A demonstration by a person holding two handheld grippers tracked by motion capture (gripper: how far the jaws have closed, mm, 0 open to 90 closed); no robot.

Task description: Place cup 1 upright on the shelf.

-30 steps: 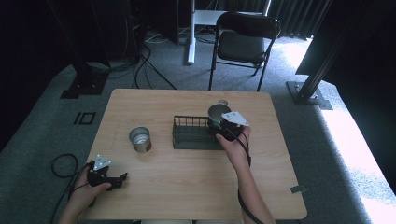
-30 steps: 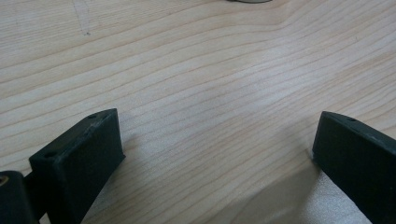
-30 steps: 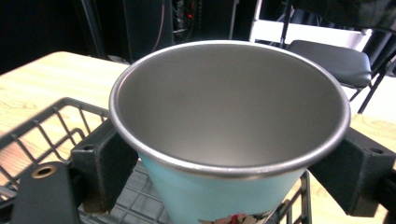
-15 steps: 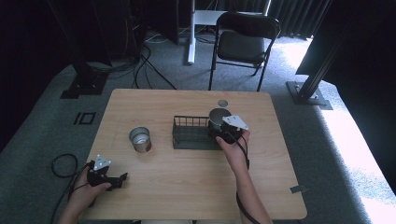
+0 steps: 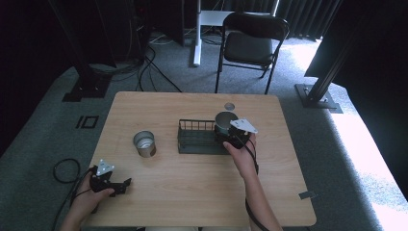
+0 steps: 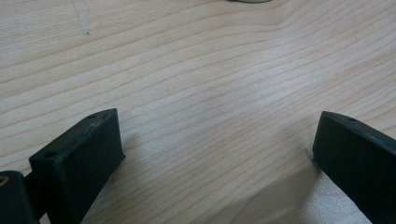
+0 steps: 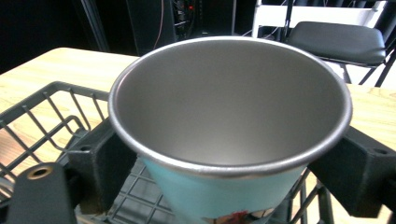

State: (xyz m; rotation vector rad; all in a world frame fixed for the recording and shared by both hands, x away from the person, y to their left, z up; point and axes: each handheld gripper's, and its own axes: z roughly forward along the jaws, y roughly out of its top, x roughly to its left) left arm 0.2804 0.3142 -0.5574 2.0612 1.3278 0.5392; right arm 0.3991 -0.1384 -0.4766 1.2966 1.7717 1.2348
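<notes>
Comparing against the frames one second and half a second back, we note the right gripper (image 5: 231, 136) has carried the light-blue metal cup (image 5: 224, 121) down and toward the person, from over the far right corner of the wire basket (image 5: 196, 139) to inside the basket's right end. A small round disc (image 5: 229, 106) on the table beyond the basket, covered by the cup a second ago, is now exposed. The left gripper (image 5: 120, 185) and the open tin can (image 5: 144, 143) left of the basket have not shifted.

From above we cannot tell whether the cup's base touches the basket floor; the gripper and its grey plate cover the near side. In the right gripper view the cup (image 7: 231, 140) is cut off at the bottom edge, with basket wires (image 7: 51, 116) beside and below it. We cannot read the printed patch at the cup's foot.

The right forearm runs from the near table edge up to the basket, hand wrapped behind the gripper, jaws clamped on opposite sides of the cup just below its rim, cup upright. The left gripper (image 6: 212, 163) lies low over the table (image 6: 196, 84) well left of and nearer than the basket, jaws spread wide, nothing between them.
</notes>
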